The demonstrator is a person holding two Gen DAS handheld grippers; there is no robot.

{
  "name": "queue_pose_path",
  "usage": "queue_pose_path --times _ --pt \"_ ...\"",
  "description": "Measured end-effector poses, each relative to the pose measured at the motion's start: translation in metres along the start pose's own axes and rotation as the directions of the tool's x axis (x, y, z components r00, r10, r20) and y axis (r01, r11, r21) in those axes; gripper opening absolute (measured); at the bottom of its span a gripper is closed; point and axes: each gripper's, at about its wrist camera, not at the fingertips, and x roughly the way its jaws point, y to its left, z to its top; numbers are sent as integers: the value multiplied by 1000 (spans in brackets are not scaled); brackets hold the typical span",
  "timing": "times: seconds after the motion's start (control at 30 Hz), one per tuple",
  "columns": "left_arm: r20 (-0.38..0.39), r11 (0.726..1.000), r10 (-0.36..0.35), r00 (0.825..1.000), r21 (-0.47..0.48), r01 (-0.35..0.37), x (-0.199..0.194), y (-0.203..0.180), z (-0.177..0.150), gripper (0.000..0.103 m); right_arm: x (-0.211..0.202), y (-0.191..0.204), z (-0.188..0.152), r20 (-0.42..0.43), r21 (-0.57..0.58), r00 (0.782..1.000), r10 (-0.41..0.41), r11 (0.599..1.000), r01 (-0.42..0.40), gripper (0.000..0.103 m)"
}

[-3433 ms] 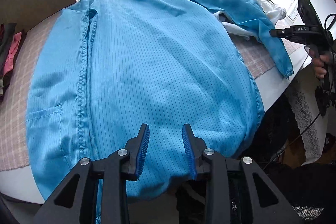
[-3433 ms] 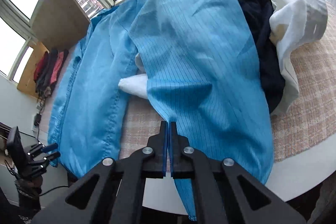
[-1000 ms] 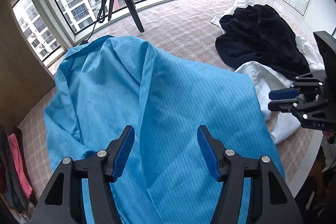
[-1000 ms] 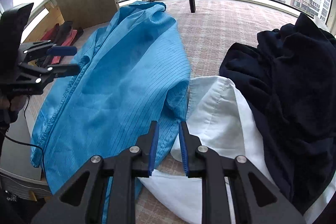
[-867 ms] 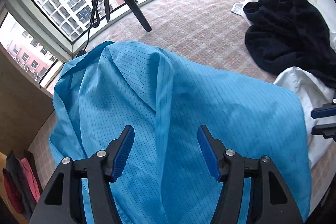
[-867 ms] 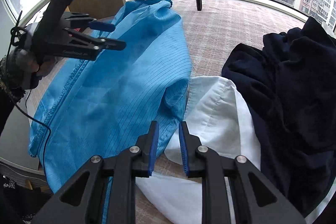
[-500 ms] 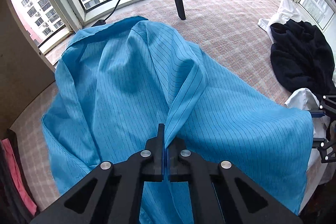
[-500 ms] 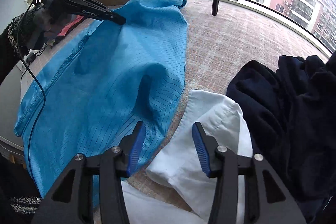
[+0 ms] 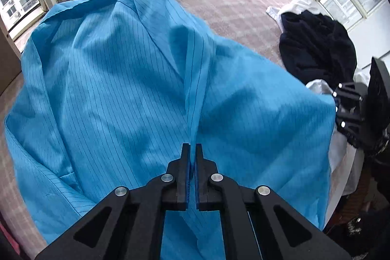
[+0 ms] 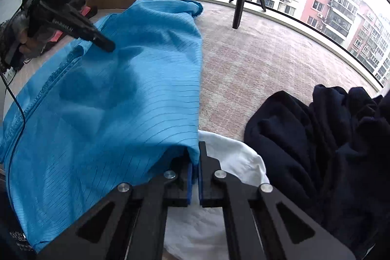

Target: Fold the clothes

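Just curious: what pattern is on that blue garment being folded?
Thin dark pinstripes on bright blue garment; clearest in the left wrist view.

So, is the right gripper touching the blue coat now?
Touching. The right wrist view shows the right gripper with its jaws closed on the edge of the blue coat; blue cloth sits between them.

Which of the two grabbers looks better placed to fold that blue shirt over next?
Probably the right gripper: it pinches the blue shirt at its outer edge, while the left gripper pinches a mid-cloth ridge.
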Motion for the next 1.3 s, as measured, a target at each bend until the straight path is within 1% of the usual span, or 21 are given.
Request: queue_pose_path --times 0.1,0.23,0.27,0.37,0.47,0.57,0.63,0.67,0.73,0.77,0.8,0.87,0.93,0.97,1.0,1.03,1.1,1.2,1.23,1.27,1.3 --pt "56 999 -8 998 -44 11 -14 14 9 18 0 -6 -5 3 14 1000 -22 1000 22 3" --pt "115 989 56 992 -141 -40 -29 40 58 20 -2 -6 -4 21 35 1000 -22 999 21 3" --pt "123 989 75 990 -140 -57 -30 40 74 25 -2 -6 -4 23 38 1000 -20 999 19 3" --pt "139 988 117 983 -114 -102 -29 34 118 55 -1 -7 -3 17 56 1000 -6 998 5 3" --pt "83 980 196 977 -51 -192 -9 17 151 58 2 -8 -3 10 70 1000 0 998 -1 3" --pt "5 948 319 948 25 -319 20 4 170 59 4 -7 -3 5 75 1000 0 997 0 3" --pt "-38 918 393 919 72 -390 39 0 180 59 5 -7 -3 5 75 1000 0 997 0 3" --pt "-56 909 413 909 79 -409 45 3 182 57 6 -8 -3 5 75 1000 0 997 -1 3" --pt "-88 903 428 899 76 -423 54 10 186 41 6 -8 -4 6 75 1000 1 997 -2 3" --pt "-100 909 416 904 64 -411 56 14 187 20 6 -8 -4 6 75 1000 2 997 -2 3" --pt "-109 921 390 914 45 -387 56 19 187 6 6 -8 -5 6 74 1000 1 997 -2 3" --pt "-83 936 352 932 6 -353 46 29 185 4 5 -8 -6 8 73 1000 -4 997 3 3" --pt "-22 964 253 967 -76 -254 26 42 178 3 4 -8 -8 8 72 1000 -7 997 6 2" --pt "23 973 203 979 -114 -199 13 48 173 3 4 -9 -9 9 73 1000 -8 997 8 2" --pt "77 978 167 983 -139 -155 0 54 168 2 2 -10 -10 14 78 1000 -9 997 8 2" --pt "133 981 139 981 -156 -118 -12 60 162 2 1 -11 -11 21 85 1000 -10 996 8 1" --pt "238 982 87 967 -184 -43 -31 72 154 1 -1 -15 -14 30 112 1000 -7 994 3 1" --pt "334 977 81 939 -214 -8 -29 92 158 2 3 -22 -17 33 161 999 0 987 -5 1" --pt "318 972 126 940 -229 -53 -20 96 162 2 6 -23 -17 29 173 1000 1 985 -6 1" --pt "274 960 198 941 -247 -130 -7 99 166 2 8 -23 -17 20 175 1000 1 985 -4 1" --pt "247 953 227 942 -254 -164 0 100 167 0 10 -23 -17 11 178 1000 0 984 -2 1"
